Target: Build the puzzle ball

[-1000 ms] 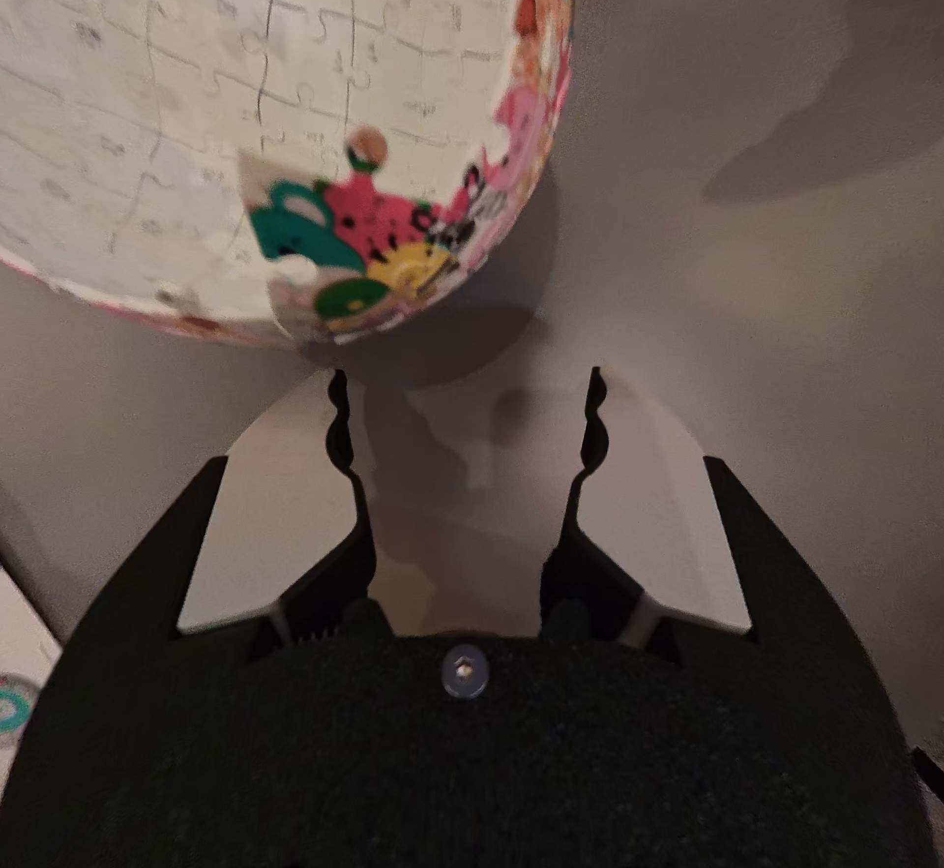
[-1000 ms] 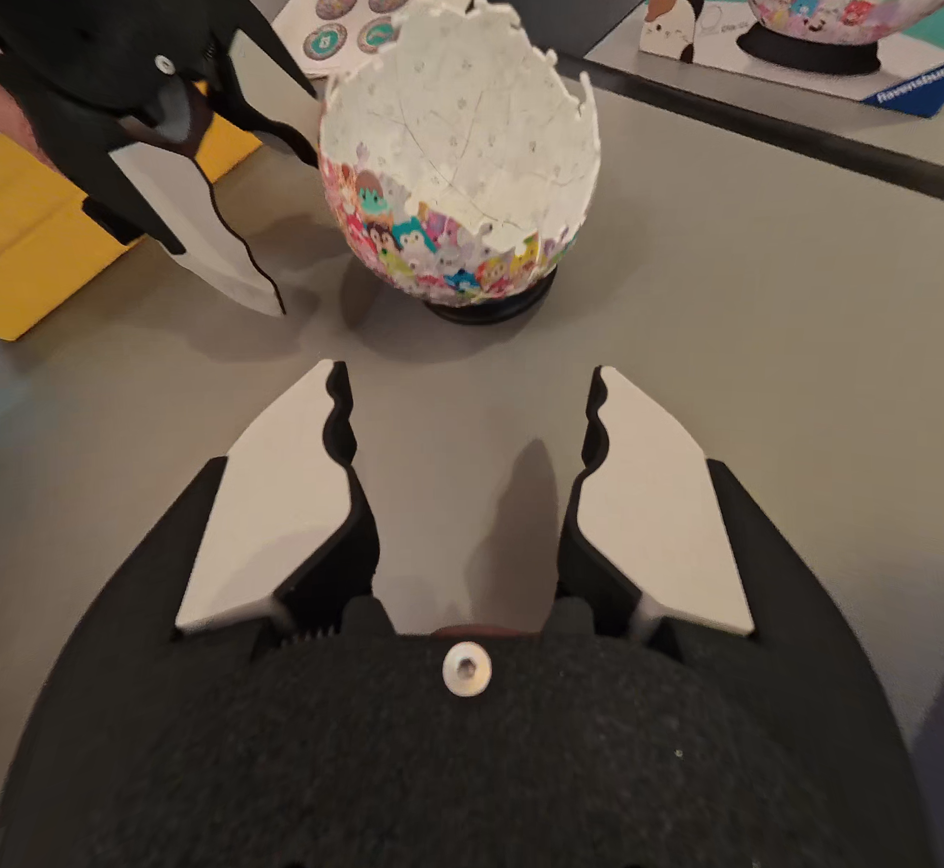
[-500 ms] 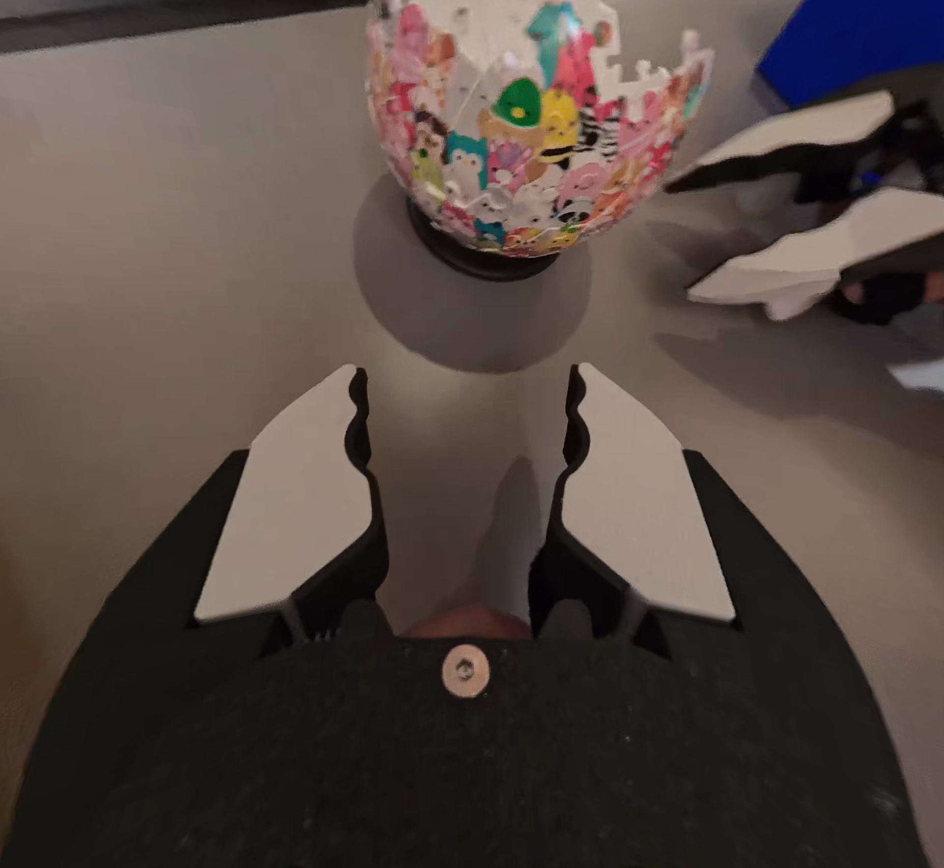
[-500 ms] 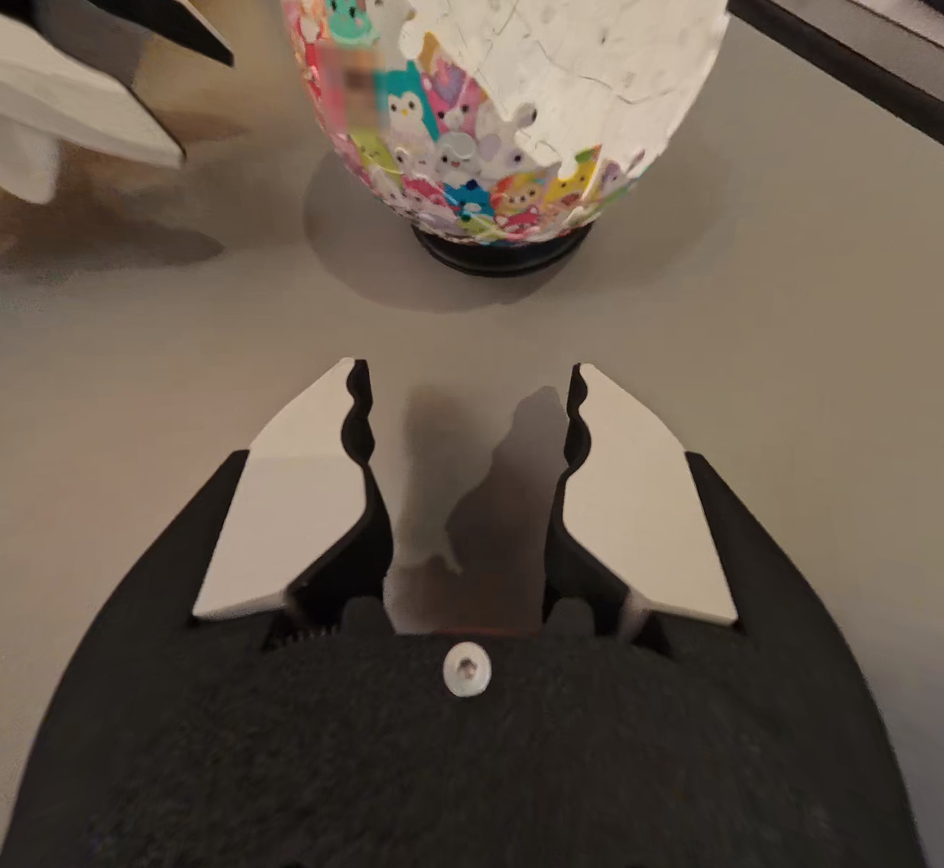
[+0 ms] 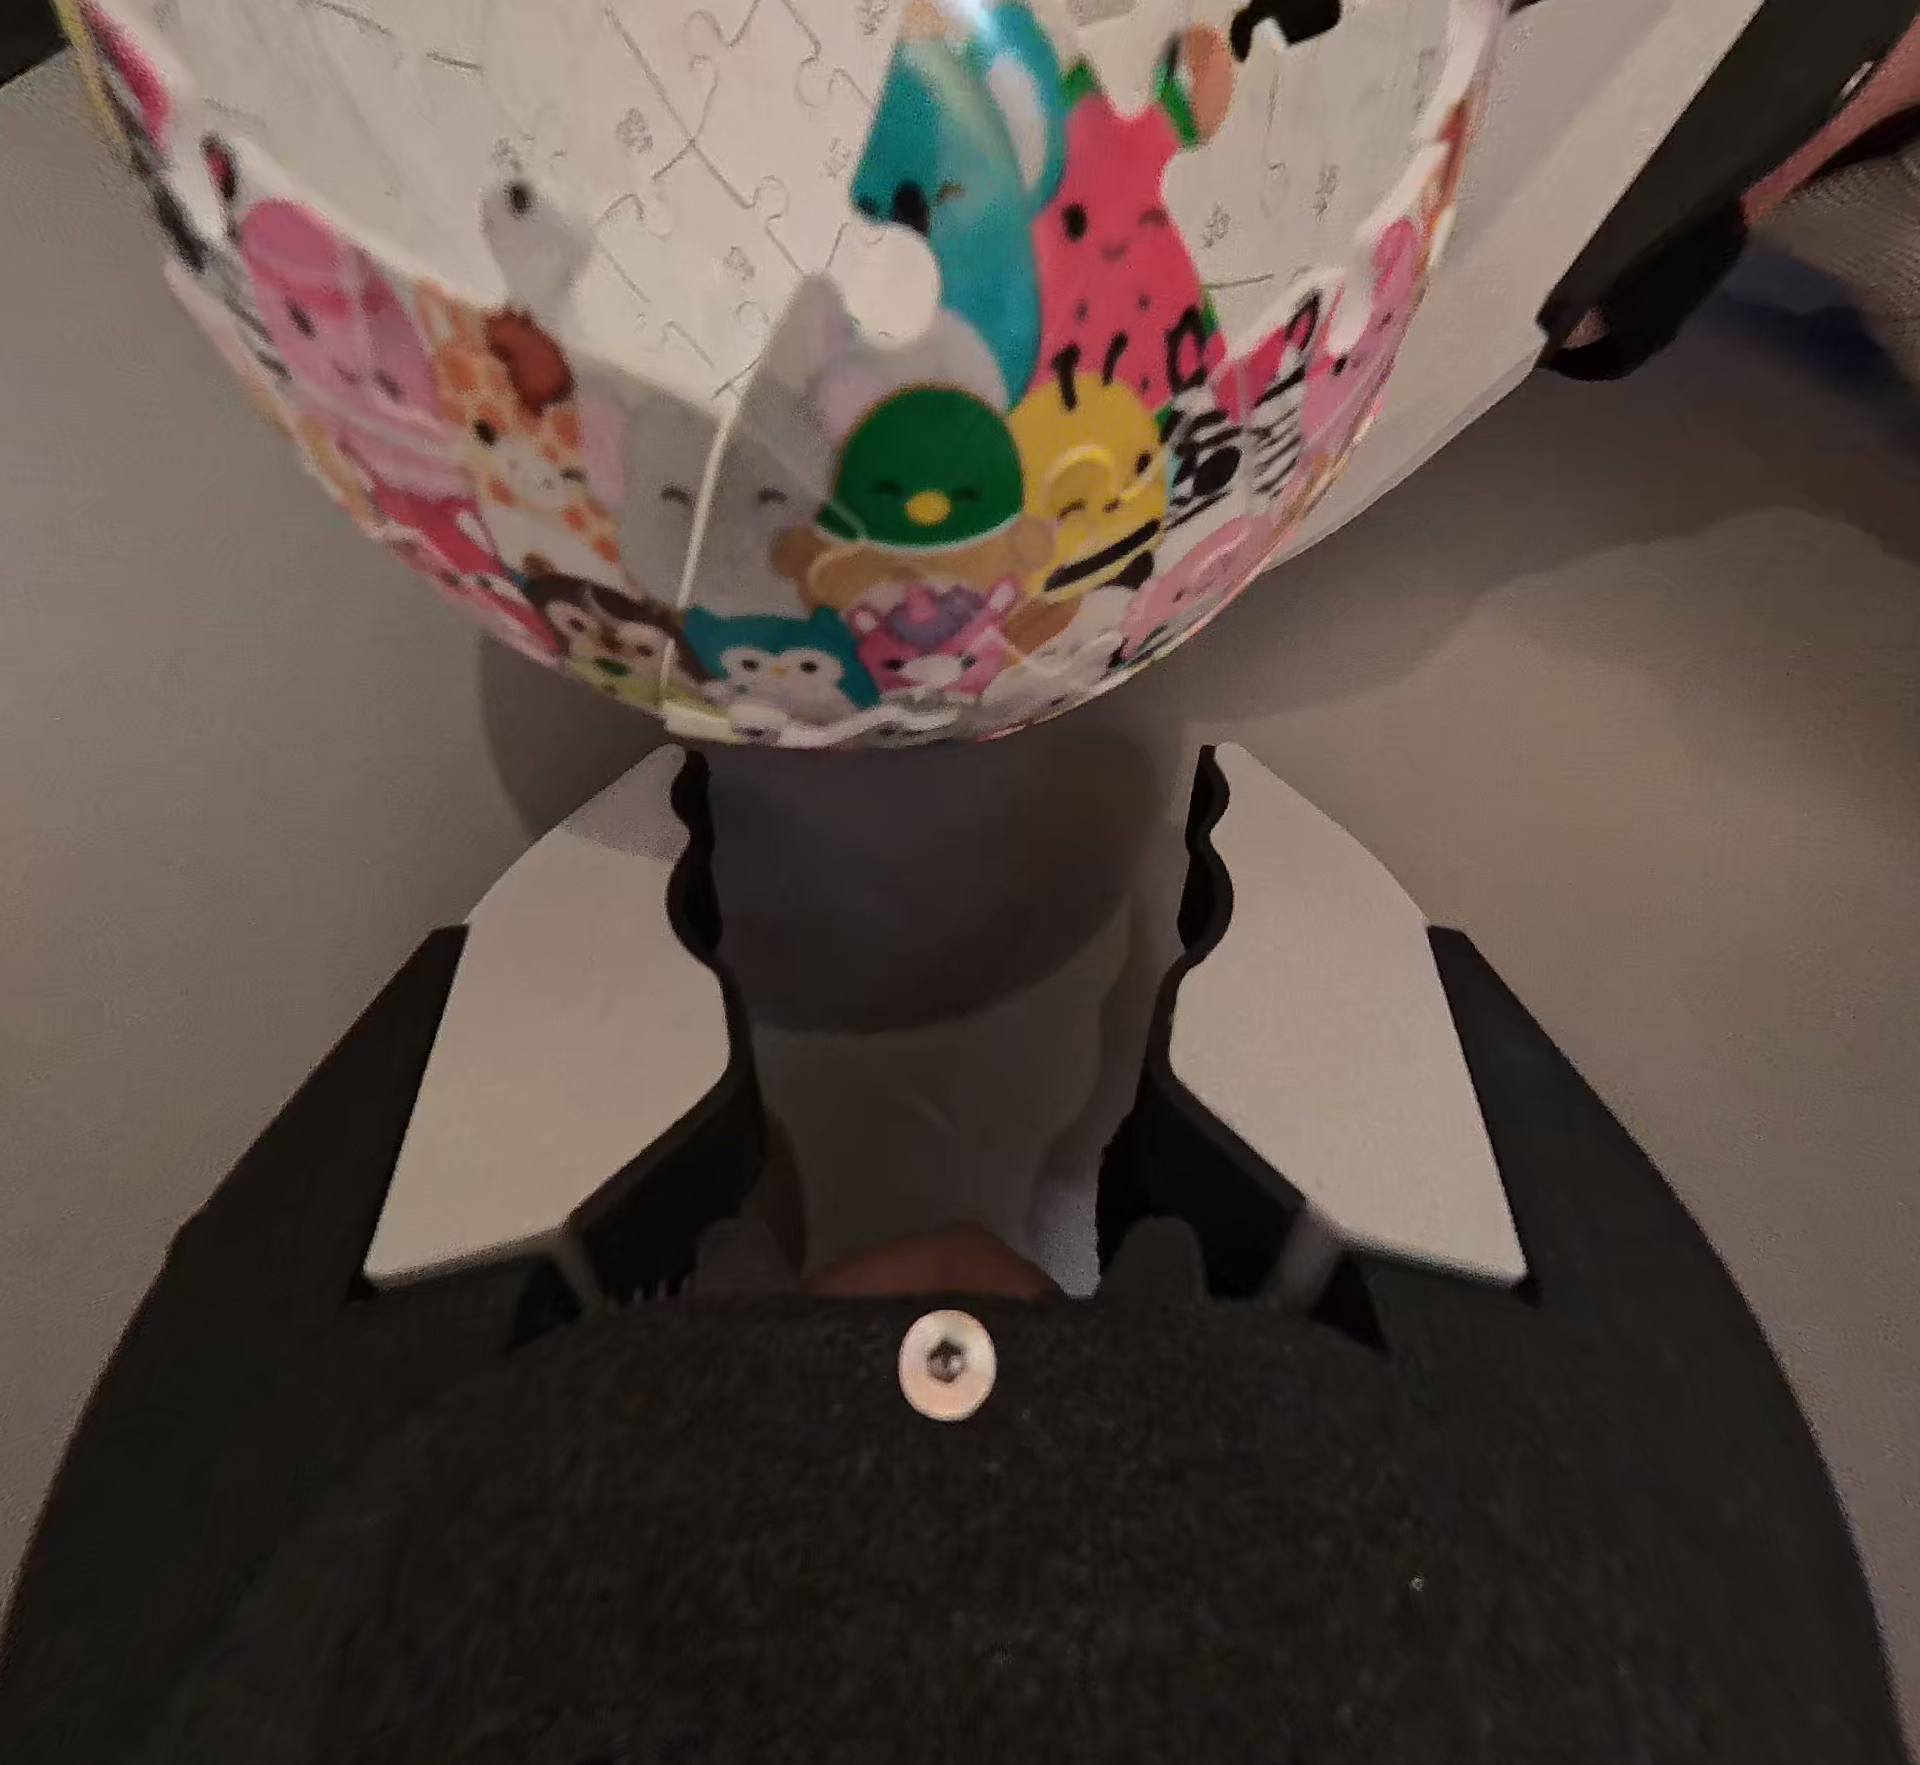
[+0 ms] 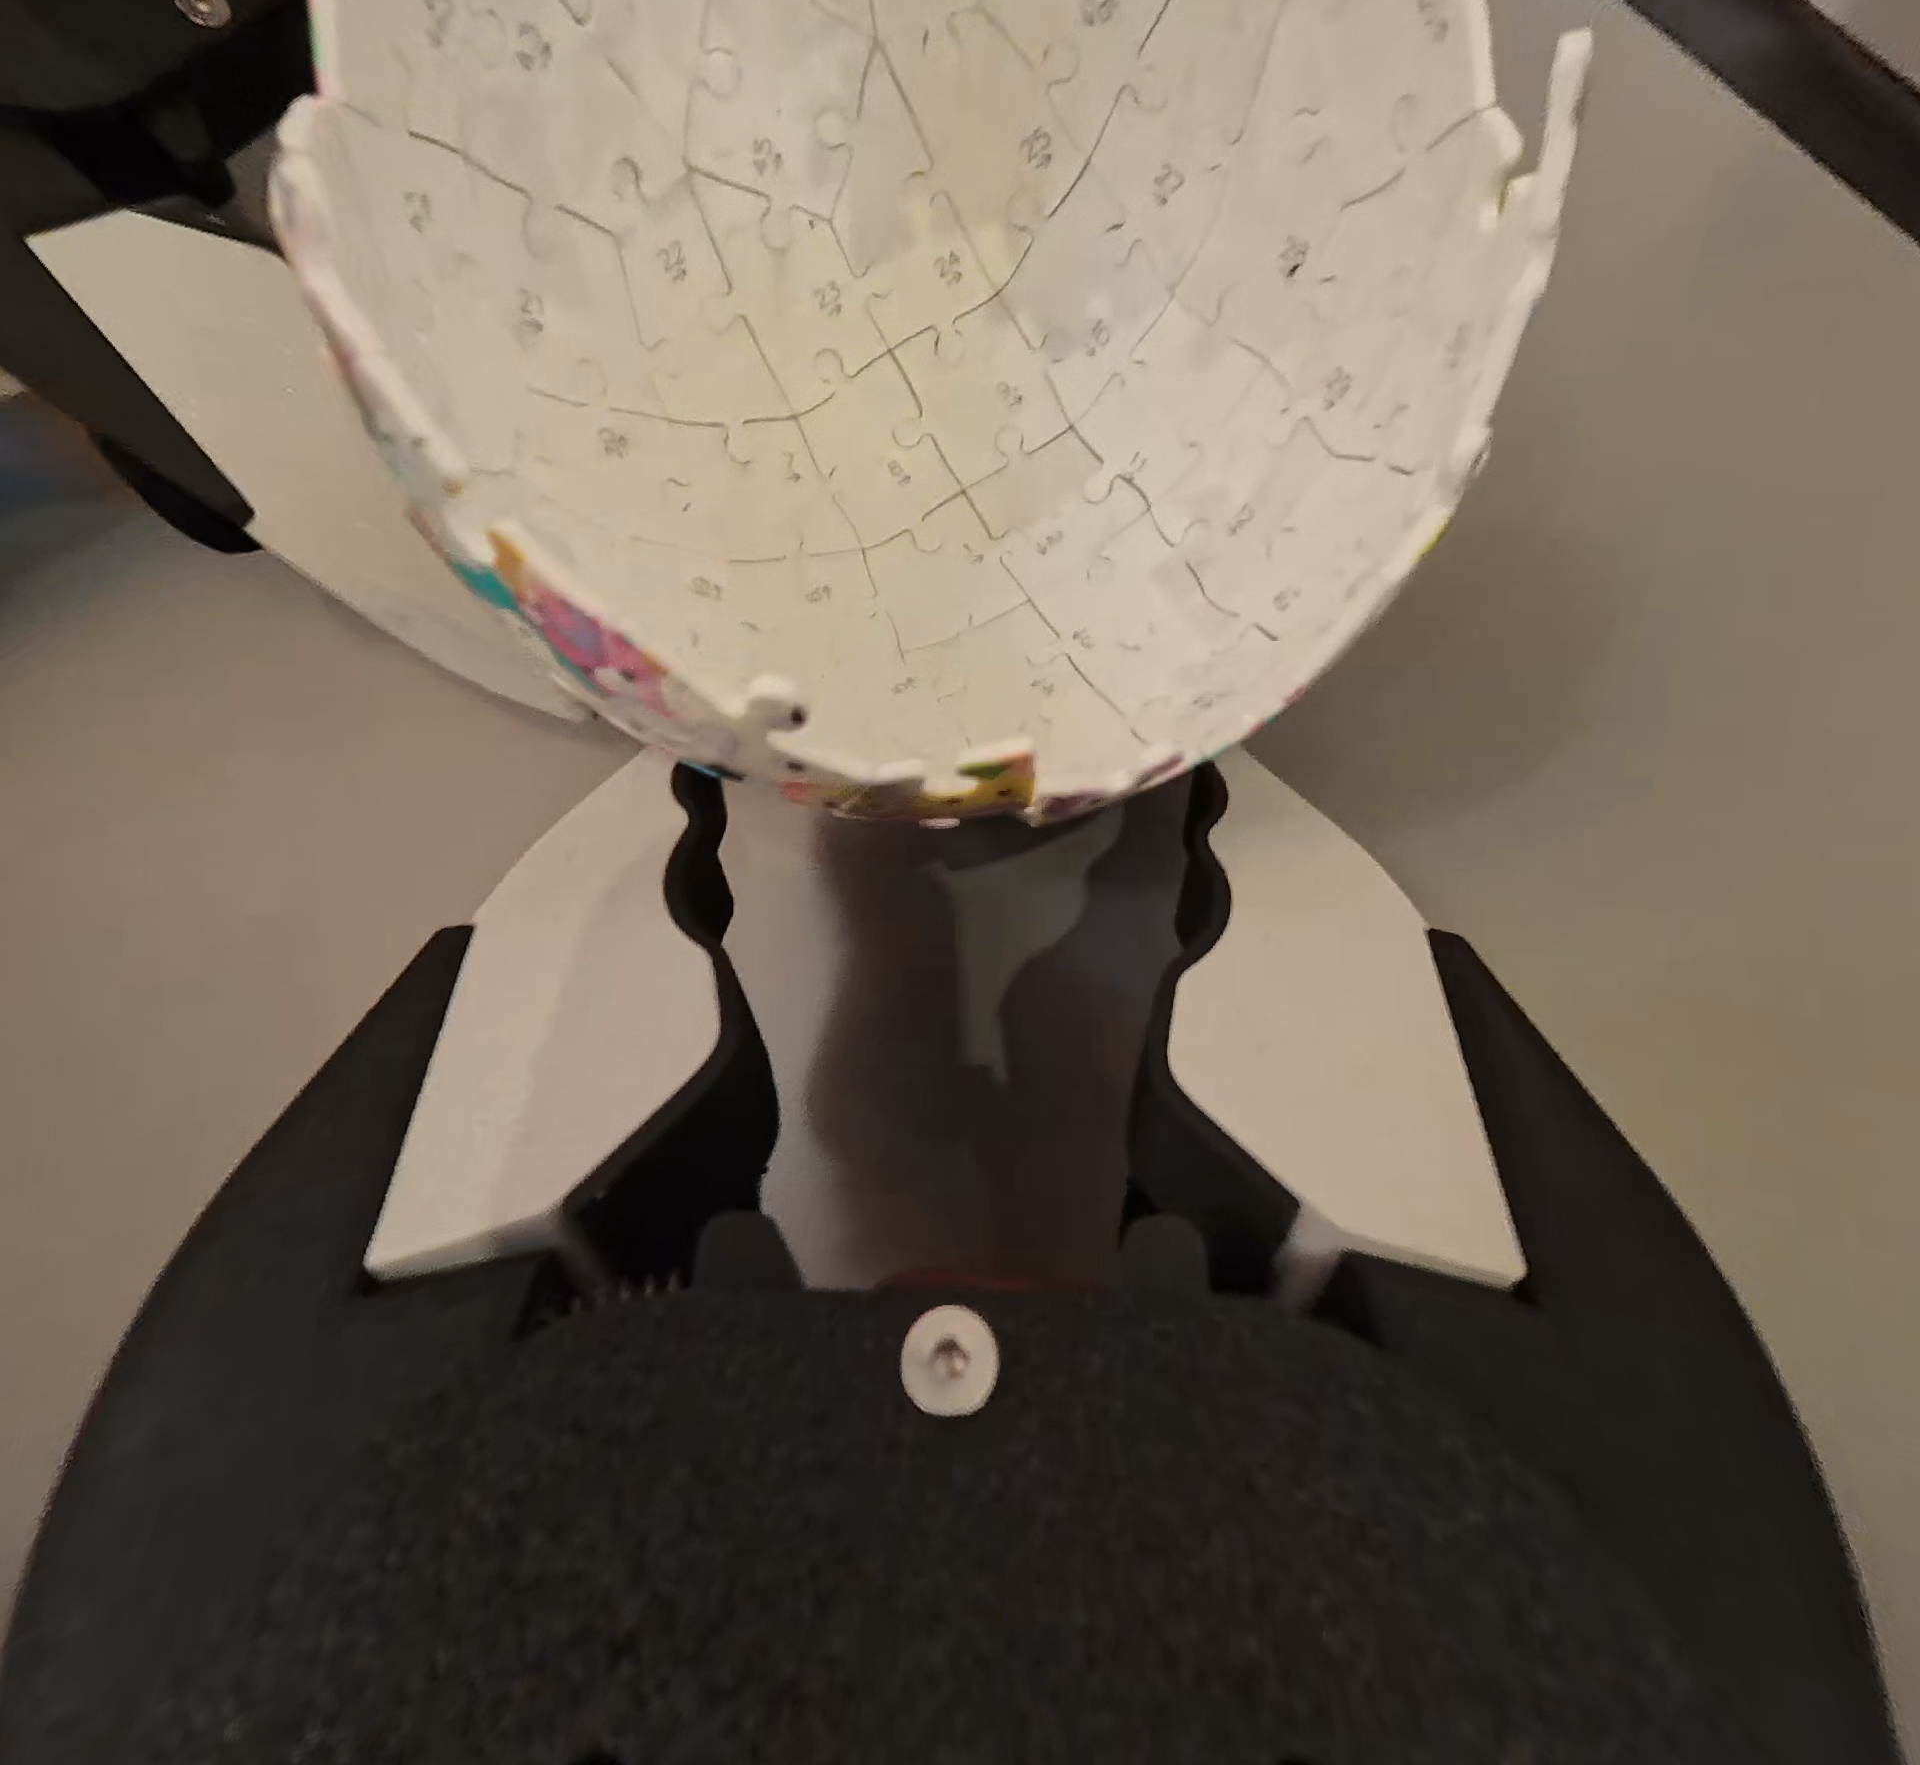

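Note:
The half-built puzzle ball (image 5: 935,489) is an open shell, with colourful cartoon animals outside and white numbered pieces inside. It fills the top of the left wrist view, just beyond my left gripper (image 5: 945,765), which is open and empty. In the right wrist view I look down into the ball's white inside (image 6: 914,313). My right gripper (image 6: 945,785) is open and empty, its tips at the ball's near rim. The right gripper also shows in the left wrist view (image 5: 1621,157), close beside the ball. The left gripper shows in the right wrist view (image 6: 156,281). The ball's stand is hidden.
The ball sits over a plain grey table (image 5: 1558,728). A dark strip (image 6: 1745,42) crosses the table at the far right of the right wrist view, with a lighter surface behind it.
Both grippers have moved in close to the ball from opposite sides, and it now fills the top of both views. The right wrist view now looks down into the shell. Both stay open.

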Action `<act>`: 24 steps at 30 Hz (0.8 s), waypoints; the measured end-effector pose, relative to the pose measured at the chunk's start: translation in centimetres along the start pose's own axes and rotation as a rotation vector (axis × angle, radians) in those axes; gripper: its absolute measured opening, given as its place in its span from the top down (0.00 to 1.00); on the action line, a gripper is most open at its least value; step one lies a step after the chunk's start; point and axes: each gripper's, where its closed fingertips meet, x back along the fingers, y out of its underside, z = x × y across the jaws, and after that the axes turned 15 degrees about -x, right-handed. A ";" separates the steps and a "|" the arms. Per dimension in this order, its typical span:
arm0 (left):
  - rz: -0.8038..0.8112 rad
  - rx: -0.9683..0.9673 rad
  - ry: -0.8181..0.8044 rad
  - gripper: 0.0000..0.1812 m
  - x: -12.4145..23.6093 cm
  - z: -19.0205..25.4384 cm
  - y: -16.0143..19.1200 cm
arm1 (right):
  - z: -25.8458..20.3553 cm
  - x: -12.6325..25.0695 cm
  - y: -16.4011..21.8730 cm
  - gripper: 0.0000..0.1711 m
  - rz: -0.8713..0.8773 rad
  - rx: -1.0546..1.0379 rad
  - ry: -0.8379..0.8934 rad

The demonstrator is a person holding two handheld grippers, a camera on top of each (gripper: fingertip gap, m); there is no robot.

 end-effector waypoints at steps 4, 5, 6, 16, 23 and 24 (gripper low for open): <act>-0.011 -0.039 0.055 0.52 -0.6 0.7 -0.3 | -0.3 -0.6 0.2 0.50 -0.044 0.029 -0.023; -0.017 -0.051 0.051 0.51 -0.6 0.7 -0.3 | -0.4 -0.6 0.3 0.49 -0.049 0.040 -0.019; -0.019 -0.058 0.048 0.51 -0.7 0.8 -0.3 | -0.6 -0.7 0.4 0.47 -0.054 0.047 -0.018; -0.024 -0.088 0.055 0.48 -0.3 4.8 0.0 | -3.0 0.6 3.1 0.44 -0.070 0.047 -0.021; -0.033 -0.114 0.078 0.50 1.1 11.4 1.1 | -6.9 2.5 7.2 0.43 -0.112 0.069 -0.059; -0.031 -0.114 0.080 0.50 1.3 12.4 1.3 | -7.5 2.8 7.8 0.43 -0.118 0.076 -0.067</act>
